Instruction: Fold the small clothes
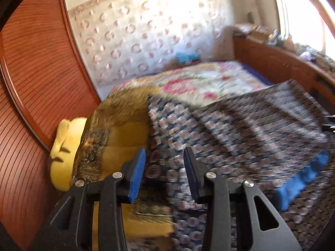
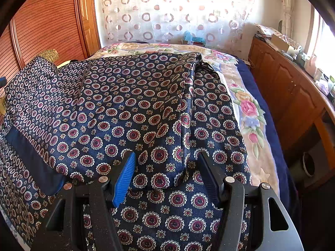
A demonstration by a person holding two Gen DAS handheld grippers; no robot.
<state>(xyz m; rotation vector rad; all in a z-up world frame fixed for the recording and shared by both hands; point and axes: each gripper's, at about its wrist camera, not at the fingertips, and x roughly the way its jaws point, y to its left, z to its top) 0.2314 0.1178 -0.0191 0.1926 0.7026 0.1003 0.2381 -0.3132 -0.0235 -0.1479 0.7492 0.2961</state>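
Note:
A navy satin garment printed with red and white medallions lies spread on the bed, one part folded over the rest. A plain blue band edges it on the left. My right gripper hovers low over its near part, open, with the rounded fold of cloth lying between the fingers and no pad pressing on it. The left wrist view is blurred. There the garment fills the right half, with its blue band near the lower right. My left gripper stands open over the garment's left edge, nothing between its fingers.
A floral bed cover lies under the garment. A gold patterned cloth and a yellow cushion sit at the left. Louvred wooden wardrobe doors stand on the left. A cluttered wooden dresser runs along the right, and a circle-patterned curtain hangs behind.

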